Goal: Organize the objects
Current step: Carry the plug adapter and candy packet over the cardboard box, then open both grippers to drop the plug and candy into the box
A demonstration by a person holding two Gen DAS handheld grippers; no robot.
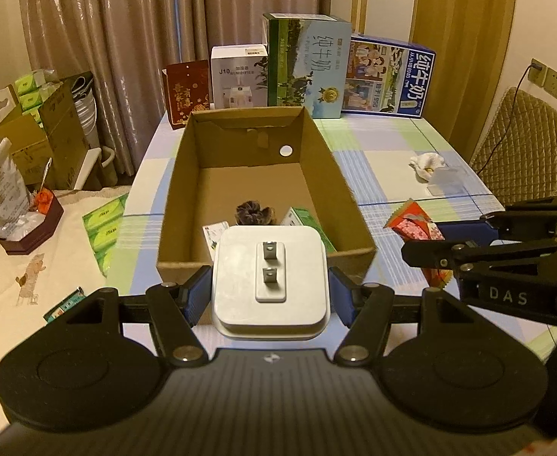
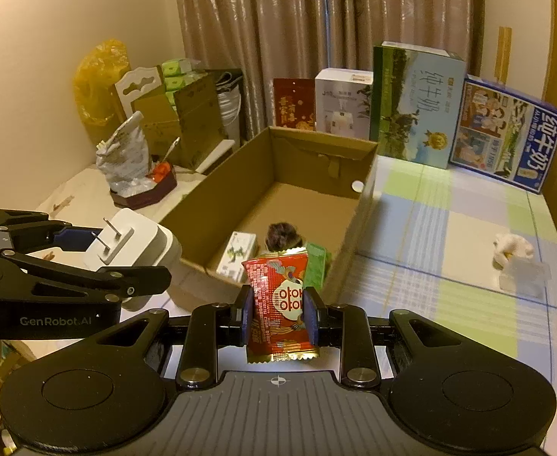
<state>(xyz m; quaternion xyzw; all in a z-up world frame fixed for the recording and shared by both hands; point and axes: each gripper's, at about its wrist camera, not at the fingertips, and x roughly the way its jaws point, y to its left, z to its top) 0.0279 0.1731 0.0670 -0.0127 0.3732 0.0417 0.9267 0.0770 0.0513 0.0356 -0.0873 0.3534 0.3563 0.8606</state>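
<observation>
Here, right tongs (image 2: pixel 277 317) labelled "DAS" pinch a red packet (image 2: pixel 278 304).

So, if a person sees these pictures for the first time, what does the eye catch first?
Probably the white plug adapter, clamped in the left gripper just before the cardboard box. Next, the red snack packet pinched in the right gripper, also at the box's near end, where a few small things already lie.

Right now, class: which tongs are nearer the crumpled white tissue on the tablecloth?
Right. The right tongs, gripping the red snack packet, sit on the crumpled white tissue's side of the cardboard box; the left tongs, gripping the white charger, are farther off.
</observation>
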